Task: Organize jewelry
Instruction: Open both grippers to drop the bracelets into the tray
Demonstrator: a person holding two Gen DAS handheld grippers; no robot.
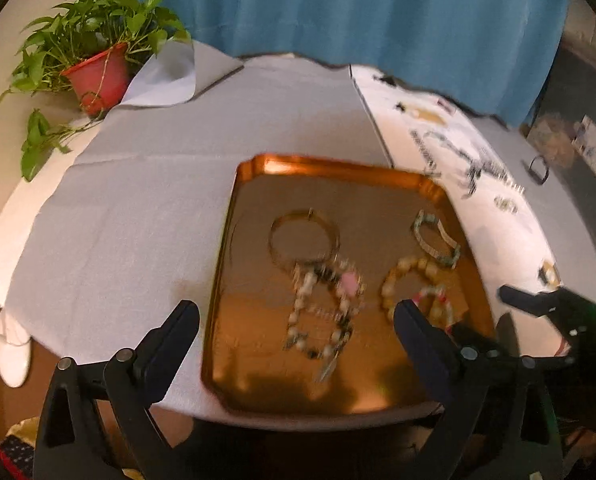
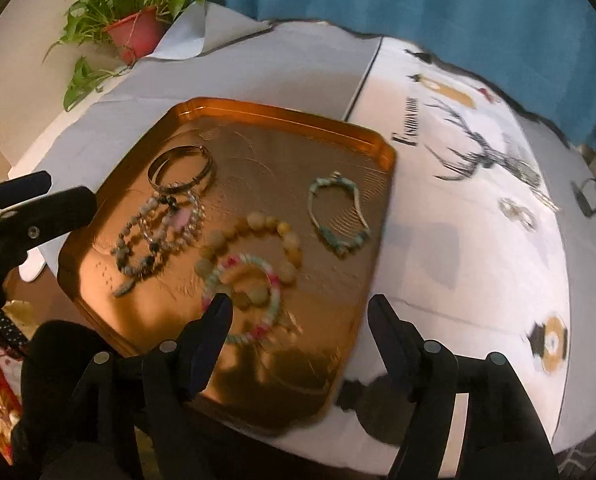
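Note:
A copper tray [image 1: 234, 264] [image 2: 98, 240] on the table holds several bracelets: a gold bangle [image 1: 303, 240] [image 2: 180, 170], a mixed bead bracelet [image 1: 321, 312] [image 2: 158, 232], a yellow bead bracelet [image 1: 407, 270] [image 2: 254, 224], a pink and mint bracelet [image 1: 437, 304] [image 2: 250, 300] and a teal cord bracelet [image 1: 437, 240] [image 2: 337, 216]. My left gripper [image 1: 298, 320] is open and empty above the tray's near edge. My right gripper [image 2: 299, 312] is open and empty above the tray's near right corner, by the pink and mint bracelet.
A grey cloth [image 1: 138, 200] covers the table's left side. A white printed cloth [image 2: 477, 220] on the right carries a small silver piece [image 2: 517, 212] and a black ring [image 2: 587, 196]. A potted plant [image 1: 98, 52] stands at the far left.

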